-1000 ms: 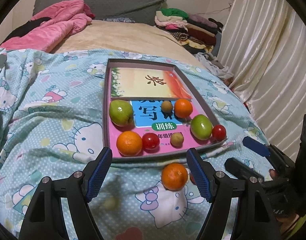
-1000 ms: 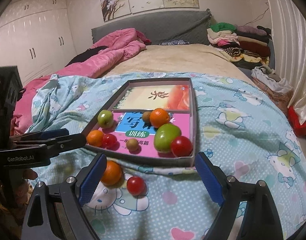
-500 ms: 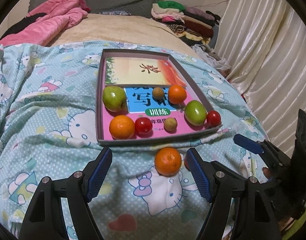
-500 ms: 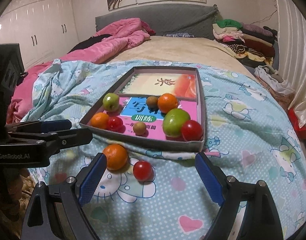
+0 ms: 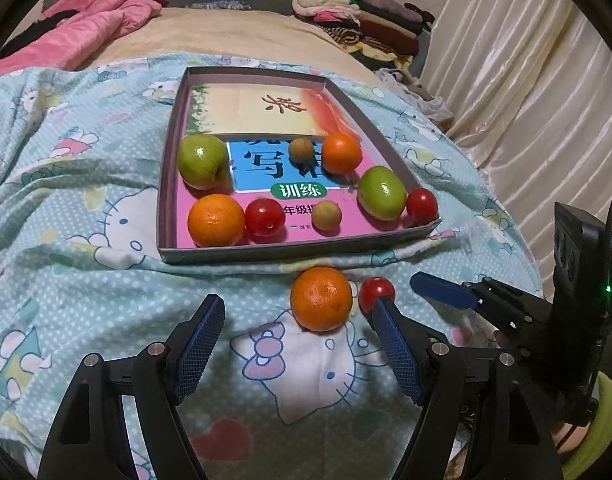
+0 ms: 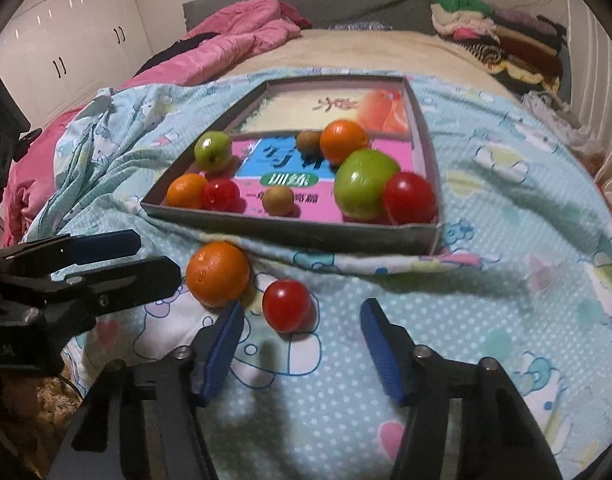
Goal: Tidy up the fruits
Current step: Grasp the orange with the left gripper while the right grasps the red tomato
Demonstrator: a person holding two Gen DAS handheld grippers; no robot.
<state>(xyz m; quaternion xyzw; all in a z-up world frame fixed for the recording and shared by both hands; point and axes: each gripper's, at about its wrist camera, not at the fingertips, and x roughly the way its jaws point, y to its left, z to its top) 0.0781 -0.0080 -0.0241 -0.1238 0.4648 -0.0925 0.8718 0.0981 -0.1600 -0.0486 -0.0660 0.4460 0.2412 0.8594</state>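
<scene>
A shallow grey box tray [image 5: 298,254] [image 6: 290,232] lies on the Hello Kitty blanket and holds several fruits: green apples, oranges, red tomatoes and small brown fruits. A loose orange [image 5: 321,298] [image 6: 217,273] and a loose red tomato [image 5: 376,290] [image 6: 287,305] lie on the blanket just in front of the tray. My left gripper [image 5: 296,344] is open and empty, with the orange between its fingertips' line. My right gripper [image 6: 302,344] is open and empty, right behind the tomato.
The blanket [image 5: 66,240] covers a bed with a pink quilt [image 6: 234,44] at the back left. Folded clothes [image 5: 358,20] are piled at the back right. A curtain [image 5: 526,80] hangs on the right. White wardrobes [image 6: 66,40] stand on the left.
Both grippers have moved forward and down toward the loose orange and tomato. The right gripper's jaws have narrowed somewhat. The fruits have not moved.
</scene>
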